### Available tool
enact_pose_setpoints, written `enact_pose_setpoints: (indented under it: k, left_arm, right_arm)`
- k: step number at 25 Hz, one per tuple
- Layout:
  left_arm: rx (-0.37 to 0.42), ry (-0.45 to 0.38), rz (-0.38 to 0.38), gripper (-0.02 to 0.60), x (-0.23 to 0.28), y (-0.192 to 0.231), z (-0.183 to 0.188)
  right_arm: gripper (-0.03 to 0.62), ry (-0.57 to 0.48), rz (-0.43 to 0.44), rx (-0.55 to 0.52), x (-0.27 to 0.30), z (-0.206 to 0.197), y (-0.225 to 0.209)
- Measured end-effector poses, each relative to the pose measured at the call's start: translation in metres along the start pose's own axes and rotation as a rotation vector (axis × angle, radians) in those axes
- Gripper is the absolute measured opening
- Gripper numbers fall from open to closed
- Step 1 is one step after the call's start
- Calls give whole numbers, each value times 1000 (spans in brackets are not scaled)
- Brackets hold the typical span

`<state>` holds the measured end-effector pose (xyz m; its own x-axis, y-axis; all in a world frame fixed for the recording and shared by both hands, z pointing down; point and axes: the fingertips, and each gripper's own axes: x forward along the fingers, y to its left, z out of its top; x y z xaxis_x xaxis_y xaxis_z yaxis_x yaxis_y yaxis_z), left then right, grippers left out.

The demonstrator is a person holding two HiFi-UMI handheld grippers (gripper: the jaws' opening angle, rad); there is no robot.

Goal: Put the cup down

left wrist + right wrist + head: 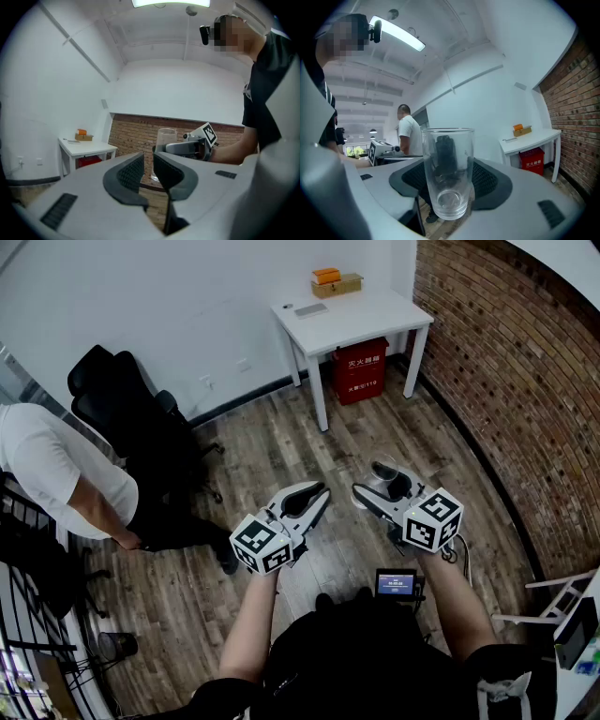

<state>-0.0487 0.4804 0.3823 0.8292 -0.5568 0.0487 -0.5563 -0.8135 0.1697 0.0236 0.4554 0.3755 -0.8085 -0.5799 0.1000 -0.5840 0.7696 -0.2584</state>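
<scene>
A clear glass cup stands upright between the black pads of my right gripper, which is shut on its lower half. In the head view this cup and the right gripper hang in the air above the wooden floor, right of centre. My left gripper is beside it to the left, shut with nothing in it. In the left gripper view its jaws stand almost together, and past them the cup shows in the right gripper.
A white table with an orange box stands at the far wall, a red box under it. A black office chair and a person in a white shirt are at the left. A brick wall runs along the right.
</scene>
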Motion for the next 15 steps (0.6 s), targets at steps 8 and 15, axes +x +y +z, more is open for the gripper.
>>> enact_pose_setpoints:
  k: [8,15]
  left_arm:
    - [2,-3,-2,54,6,-2,1]
    - [-3,5,-7,54,10,-5,-4]
  right_arm:
    - [287,-1,0,-13,0,6,-5]
    - [287,-8,-1,12,-3,3,-10]
